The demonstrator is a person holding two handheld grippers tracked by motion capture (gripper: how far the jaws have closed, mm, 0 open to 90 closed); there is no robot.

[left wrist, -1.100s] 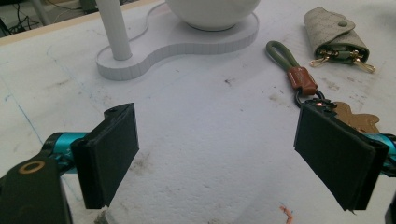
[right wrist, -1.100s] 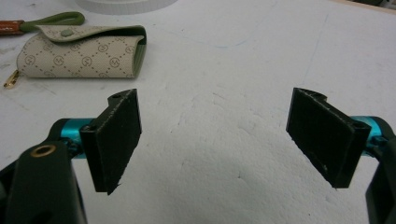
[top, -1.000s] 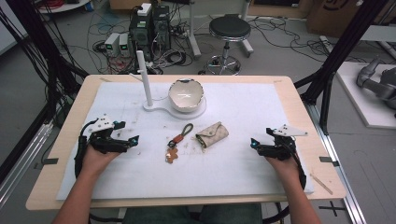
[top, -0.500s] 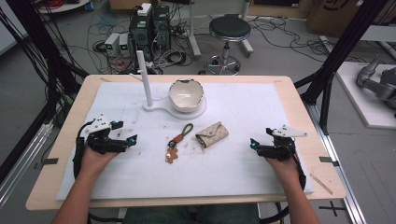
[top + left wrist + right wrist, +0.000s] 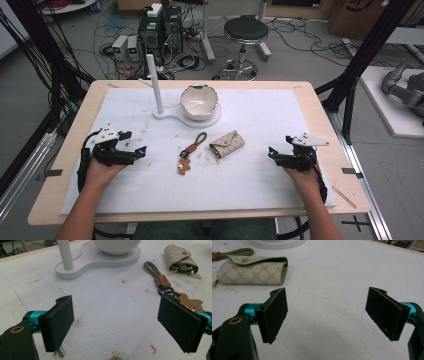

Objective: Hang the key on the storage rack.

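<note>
A beige patterned key pouch [image 5: 227,143] lies at the middle of the white mat, snapped closed [image 5: 252,270]. Just left of it lies a keychain [image 5: 190,152] with a green loop, a brown leather tab and a bear-shaped charm [image 5: 162,283]. My left gripper [image 5: 134,152] rests at the left of the mat, open and holding nothing [image 5: 116,322]. My right gripper [image 5: 274,155] rests at the right, open with bare mat between its pads [image 5: 327,312]. Both point toward the centre, each well apart from the pouch and keychain.
A white stand [image 5: 172,117] with an upright post [image 5: 155,82] and a cream bowl [image 5: 199,101] sits at the back centre of the mat. The wooden table edge [image 5: 320,110] frames the mat. Beyond lie a stool [image 5: 245,30], cables and computer boxes on the floor.
</note>
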